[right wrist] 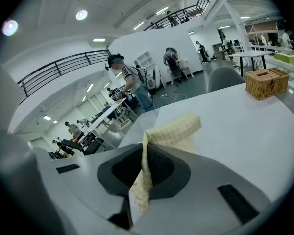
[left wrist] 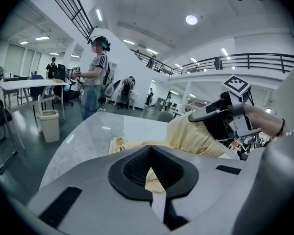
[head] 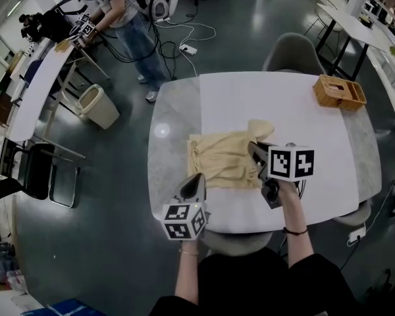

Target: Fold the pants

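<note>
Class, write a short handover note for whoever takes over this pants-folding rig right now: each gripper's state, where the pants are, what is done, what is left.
Left gripper: shut at the near left corner of the pants. Yellow cloth shows between its fingers, so it seems to hold that edge.
Right gripper: shut on the pants' right side, with that part raised off the table.
Pants: bunched near the table's middle, the rest lying on it.
Done: both grips taken; no neat fold visible yet.
Left: carry the raised part over, lay it flat, release, finish folding.
</note>
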